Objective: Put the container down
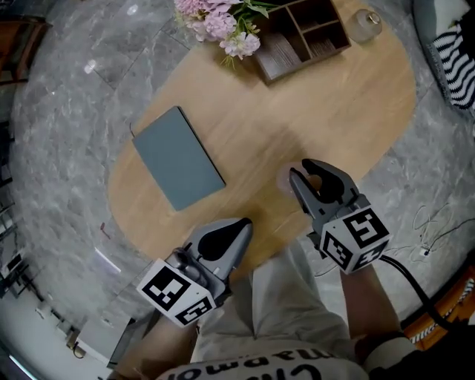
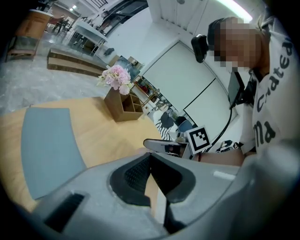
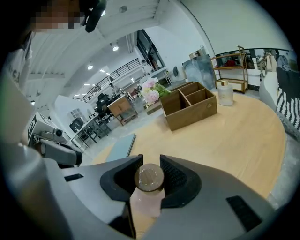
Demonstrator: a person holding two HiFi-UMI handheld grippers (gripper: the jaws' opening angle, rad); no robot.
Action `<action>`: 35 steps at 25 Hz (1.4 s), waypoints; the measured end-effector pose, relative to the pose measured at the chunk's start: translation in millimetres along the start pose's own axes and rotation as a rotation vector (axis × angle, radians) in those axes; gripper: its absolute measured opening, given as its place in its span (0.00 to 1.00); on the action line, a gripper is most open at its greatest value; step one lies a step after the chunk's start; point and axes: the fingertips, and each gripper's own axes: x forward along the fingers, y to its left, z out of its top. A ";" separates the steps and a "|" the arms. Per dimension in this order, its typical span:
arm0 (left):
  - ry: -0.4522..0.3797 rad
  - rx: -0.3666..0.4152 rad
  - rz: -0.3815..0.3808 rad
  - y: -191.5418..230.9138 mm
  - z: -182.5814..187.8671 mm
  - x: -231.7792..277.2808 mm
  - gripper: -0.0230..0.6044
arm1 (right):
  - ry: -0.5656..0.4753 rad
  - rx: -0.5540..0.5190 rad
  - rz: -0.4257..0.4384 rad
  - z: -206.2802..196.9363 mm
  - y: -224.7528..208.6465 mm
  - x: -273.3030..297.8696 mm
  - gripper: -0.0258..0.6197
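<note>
A small pale pink container (image 3: 147,202) with a round brown cap (image 3: 149,178) stands upright between the jaws of my right gripper (image 3: 150,177), which is shut on it just under the cap. In the head view the right gripper (image 1: 306,178) hangs over the near right part of the oval wooden table (image 1: 349,111), with the container (image 1: 288,182) below its tips. Whether the container's base touches the wood I cannot tell. My left gripper (image 1: 242,225) is shut and empty at the table's near edge, its pads meeting in the left gripper view (image 2: 150,171).
A grey notebook (image 1: 178,157) lies on the table's left half. At the far end stand a wooden organiser box (image 1: 300,33), pink flowers (image 1: 219,21) and a glass jar (image 1: 365,24). A striped cushion (image 1: 454,56) and floor cables (image 1: 430,230) lie to the right.
</note>
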 end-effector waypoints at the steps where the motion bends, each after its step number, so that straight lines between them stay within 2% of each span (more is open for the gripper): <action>1: 0.016 -0.006 0.000 1.3 -7.1 0.2 0.06 | 0.006 -0.001 -0.001 -3.4 -0.6 1.2 0.22; 8: 0.048 -0.046 -0.028 1.1 -36.8 6.8 0.06 | 0.015 -0.010 0.015 -12.1 0.7 10.0 0.22; 16: 0.041 -0.051 -0.033 1.4 -34.3 12.1 0.06 | 0.025 -0.075 0.028 -13.9 9.4 13.6 0.22; 22: 0.043 -0.058 -0.017 9.8 -34.6 13.0 0.06 | 0.024 -0.077 0.045 -16.6 13.8 15.9 0.22; 28: 0.011 -0.059 -0.006 12.7 -22.5 14.7 0.06 | 0.069 -0.174 0.025 -29.4 27.4 20.1 0.22; 35: 0.016 -0.064 0.006 15.6 -27.7 9.0 0.06 | 0.077 -0.202 0.028 -32.0 30.8 21.9 0.22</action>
